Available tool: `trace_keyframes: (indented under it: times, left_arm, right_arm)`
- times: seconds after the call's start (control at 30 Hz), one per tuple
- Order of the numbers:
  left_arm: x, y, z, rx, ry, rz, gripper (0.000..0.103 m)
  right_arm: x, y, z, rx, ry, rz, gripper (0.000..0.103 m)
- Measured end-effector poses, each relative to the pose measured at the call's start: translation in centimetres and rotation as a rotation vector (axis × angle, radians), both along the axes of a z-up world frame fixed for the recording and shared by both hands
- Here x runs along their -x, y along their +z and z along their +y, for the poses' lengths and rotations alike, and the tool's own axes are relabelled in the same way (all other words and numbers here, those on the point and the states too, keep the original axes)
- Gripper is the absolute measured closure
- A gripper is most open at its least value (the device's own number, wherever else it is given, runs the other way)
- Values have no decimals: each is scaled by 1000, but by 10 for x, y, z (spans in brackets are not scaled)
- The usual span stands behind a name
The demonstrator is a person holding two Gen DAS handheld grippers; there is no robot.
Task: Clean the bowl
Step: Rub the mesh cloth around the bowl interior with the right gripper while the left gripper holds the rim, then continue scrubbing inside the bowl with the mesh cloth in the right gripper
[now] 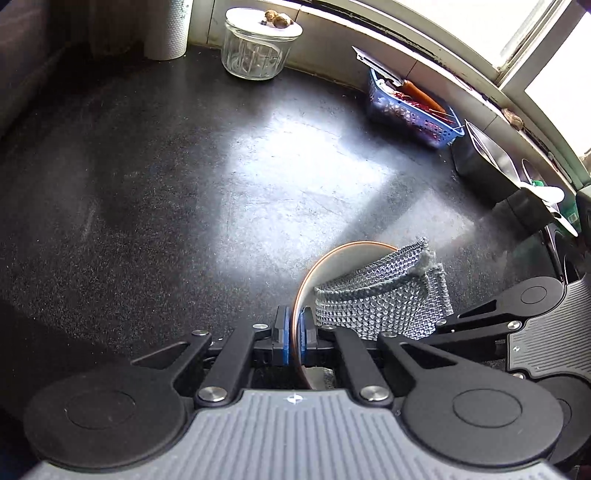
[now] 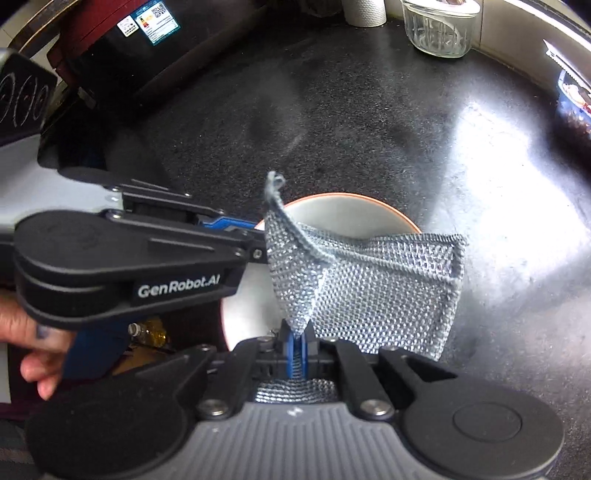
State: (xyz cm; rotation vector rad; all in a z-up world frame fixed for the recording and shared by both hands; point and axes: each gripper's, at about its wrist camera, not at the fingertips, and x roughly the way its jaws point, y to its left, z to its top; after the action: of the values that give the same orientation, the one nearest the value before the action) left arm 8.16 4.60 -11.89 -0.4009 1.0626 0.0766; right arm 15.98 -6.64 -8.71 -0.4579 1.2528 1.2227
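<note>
A white bowl (image 1: pixel 334 264) with a copper-brown rim stands tilted over the dark counter. My left gripper (image 1: pixel 294 334) is shut on the bowl's rim, blue pads on either side of it. A silvery mesh scrubbing cloth (image 1: pixel 384 301) hangs across the bowl's inside. In the right wrist view the same bowl (image 2: pixel 347 216) shows behind the cloth (image 2: pixel 373 288). My right gripper (image 2: pixel 295 347) is shut on the cloth's lower corner, and the cloth drapes up and to the right. The left gripper (image 2: pixel 255 232) reaches in from the left onto the rim.
A lidded glass jar (image 1: pixel 255 48) and a paper towel roll (image 1: pixel 168 29) stand at the back. A blue basket (image 1: pixel 410 103) with utensils sits near the window. A sink (image 1: pixel 495 158) lies at the right. A dark appliance (image 2: pixel 122 48) is at the left. A hand (image 2: pixel 33 350) holds the left gripper.
</note>
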Motion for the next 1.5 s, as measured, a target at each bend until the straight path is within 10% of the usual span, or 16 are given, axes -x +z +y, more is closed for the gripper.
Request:
trace_keyframes:
  times: [0.7, 0.9, 1.03, 1.5]
  left_arm:
    - [-69, 2, 1, -35, -488, 120, 79]
    - [-82, -2, 3, 1, -571, 132, 80]
    - [-76, -1, 0, 24, -594, 106, 98]
    - [-34, 0, 15, 51, -143, 21, 99]
  right_arm:
    - [7, -4, 4, 100, 298, -175, 99]
    - [0, -6, 7, 116, 407, -168, 99]
    - [-2, -5, 7, 121, 432, -165, 99]
    - [-11, 12, -4, 137, 199, -213, 99]
